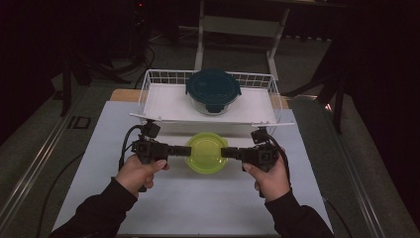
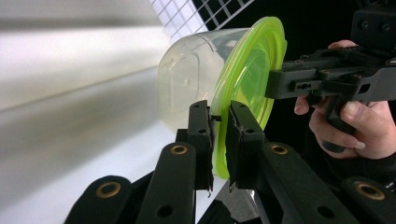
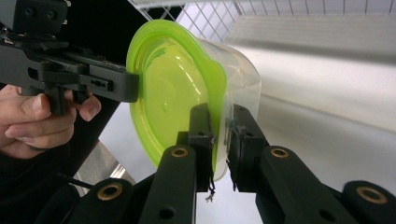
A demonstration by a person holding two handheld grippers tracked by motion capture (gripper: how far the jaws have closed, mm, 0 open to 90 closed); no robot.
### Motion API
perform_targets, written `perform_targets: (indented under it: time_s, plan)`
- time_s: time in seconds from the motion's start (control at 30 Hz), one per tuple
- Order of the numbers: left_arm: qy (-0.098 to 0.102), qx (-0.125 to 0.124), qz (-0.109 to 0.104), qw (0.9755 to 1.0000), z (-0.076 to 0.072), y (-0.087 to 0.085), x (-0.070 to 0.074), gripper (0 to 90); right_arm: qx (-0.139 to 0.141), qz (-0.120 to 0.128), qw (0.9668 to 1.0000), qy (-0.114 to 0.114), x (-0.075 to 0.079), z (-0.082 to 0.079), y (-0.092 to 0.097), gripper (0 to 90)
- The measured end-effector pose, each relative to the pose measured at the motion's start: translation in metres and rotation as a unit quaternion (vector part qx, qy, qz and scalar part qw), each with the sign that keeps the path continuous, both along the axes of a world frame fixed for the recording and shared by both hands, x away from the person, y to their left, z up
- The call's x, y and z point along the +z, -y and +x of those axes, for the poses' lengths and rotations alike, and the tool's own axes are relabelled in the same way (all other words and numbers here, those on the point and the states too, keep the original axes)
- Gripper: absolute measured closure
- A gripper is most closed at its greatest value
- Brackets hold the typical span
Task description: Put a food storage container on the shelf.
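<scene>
Between both claws hangs the green-lidded container (image 1: 206, 152), left claw (image 1: 179, 150) and right claw (image 1: 229, 152) each clamped on its rim.

Dim and grainy from the high view: dark surroundings, brightest on the white table (image 1: 198, 203) and the wire basket (image 1: 163, 101). Soft overall, slightly blurred detail. Washed-out white glare behind the green-lidded container (image 2: 243, 88) in the left gripper view, background smeared out of focus. Same overexposed, blurred backdrop in the right gripper view; near jaws sharp, dark.
</scene>
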State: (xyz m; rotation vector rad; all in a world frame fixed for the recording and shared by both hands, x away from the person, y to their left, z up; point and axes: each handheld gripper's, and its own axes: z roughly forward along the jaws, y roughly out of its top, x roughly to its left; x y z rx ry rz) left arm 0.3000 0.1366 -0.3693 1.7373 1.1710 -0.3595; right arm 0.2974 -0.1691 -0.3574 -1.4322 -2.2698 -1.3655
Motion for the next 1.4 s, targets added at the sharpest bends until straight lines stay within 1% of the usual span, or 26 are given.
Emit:
perform_targets:
  time_s: [0.03,0.07,0.3,0.37,0.4,0.43,0.5,0.57,0.63,0.73,0.8,0.87,0.9,0.93,1.0,1.03,1.1,1.17,1.2,1.23,1.27,1.3,1.33,1.4]
  plan:
    - [0.007,0.002,-0.001,1.0,0.001,-0.001,0.009,80.4,0.0,-0.001,1.0,0.005,0.004,0.0,-0.001,80.8]
    - [0.01,0.002,0.001,0.9999,0.001,-0.001,0.013,80.5,-0.001,0.001,0.9999,0.011,0.013,0.001,-0.001,80.8]
    - [0.032,0.008,0.0,0.9995,0.005,-0.002,0.044,80.5,-0.003,0.003,0.9994,0.035,0.042,0.006,-0.003,80.9]
    - [0.037,0.01,-0.001,0.9993,0.007,-0.002,0.053,80.5,-0.003,0.003,0.9991,0.042,0.051,0.007,-0.003,80.9]
    - [0.037,0.01,-0.001,0.9993,0.007,-0.002,0.053,80.5,-0.003,0.003,0.9991,0.042,0.051,0.007,-0.003,80.9]
    - [0.042,0.011,-0.001,0.9991,0.01,-0.002,0.06,80.5,-0.004,0.006,0.999,0.044,0.055,0.008,-0.003,80.9]
    - [0.045,0.012,-0.004,0.9989,0.015,-0.002,0.069,80.5,-0.007,0.006,0.9986,0.053,0.065,0.012,-0.003,80.9]
    - [0.049,0.014,-0.005,0.9987,0.019,-0.001,0.076,80.5,-0.011,0.009,0.9983,0.057,0.073,0.016,-0.003,80.9]
    - [0.055,0.017,-0.007,0.9983,0.024,0.0,0.086,80.5,-0.016,0.007,0.9977,0.065,0.081,0.019,-0.003,80.9]
    - [0.066,0.02,-0.005,0.9976,0.03,0.002,0.098,80.5,-0.021,0.01,0.997,0.074,0.094,0.024,-0.001,80.9]
    - [0.066,0.019,-0.003,0.9976,0.036,0.003,0.104,80.6,-0.024,0.01,0.9967,0.077,0.1,0.028,0.0,80.8]
    - [0.065,0.016,-0.003,0.9978,0.043,0.004,0.109,80.6,-0.026,0.01,0.9967,0.076,0.106,0.035,0.0,80.8]
    - [0.064,0.015,-0.006,0.9978,0.047,0.003,0.111,80.6,-0.025,0.008,0.9966,0.078,0.109,0.038,0.001,80.8]
    - [0.066,0.015,-0.006,0.9977,0.05,0.004,0.113,80.5,-0.025,0.011,0.9966,0.078,0.111,0.041,0.001,80.8]
    - [0.066,0.017,-0.008,0.9976,0.053,0.005,0.115,80.5,-0.025,0.01,0.9966,0.077,0.114,0.044,0.001,80.8]
    - [0.069,0.021,-0.007,0.9974,0.058,0.006,0.118,80.5,-0.027,0.009,0.9965,0.078,0.116,0.047,0.002,80.8]
    - [0.066,0.023,-0.011,0.9975,0.064,0.007,0.119,80.5,-0.033,0.002,0.9964,0.078,0.122,0.056,0.001,80.8]
    - [0.061,0.025,-0.011,0.9978,0.072,0.008,0.12,80.6,-0.037,0.002,0.9968,0.071,0.124,0.063,0.002,80.8]
    - [0.061,0.025,-0.011,0.9978,0.072,0.008,0.12,80.5,-0.037,0.002,0.9968,0.071,0.124,0.063,0.002,80.8]
    - [0.058,0.028,-0.01,0.9979,0.079,0.01,0.12,80.5,-0.038,0.003,0.9969,0.069,0.124,0.066,0.002,80.8]
    - [0.053,0.03,-0.013,0.998,0.083,0.01,0.12,80.5,-0.044,0.001,0.9969,0.066,0.125,0.074,0.003,80.8]
    - [0.054,0.03,-0.01,0.9981,0.087,0.011,0.121,80.5,-0.046,0.004,0.997,0.063,0.125,0.078,0.004,80.8]
    - [0.051,0.032,-0.011,0.9981,0.09,0.012,0.121,80.5,-0.049,-0.002,0.9967,0.065,0.125,0.081,0.003,80.7]
    - [0.048,0.032,-0.012,0.9983,0.092,0.012,0.12,80.5,-0.051,-0.003,0.9967,0.063,0.125,0.084,0.003,80.7]
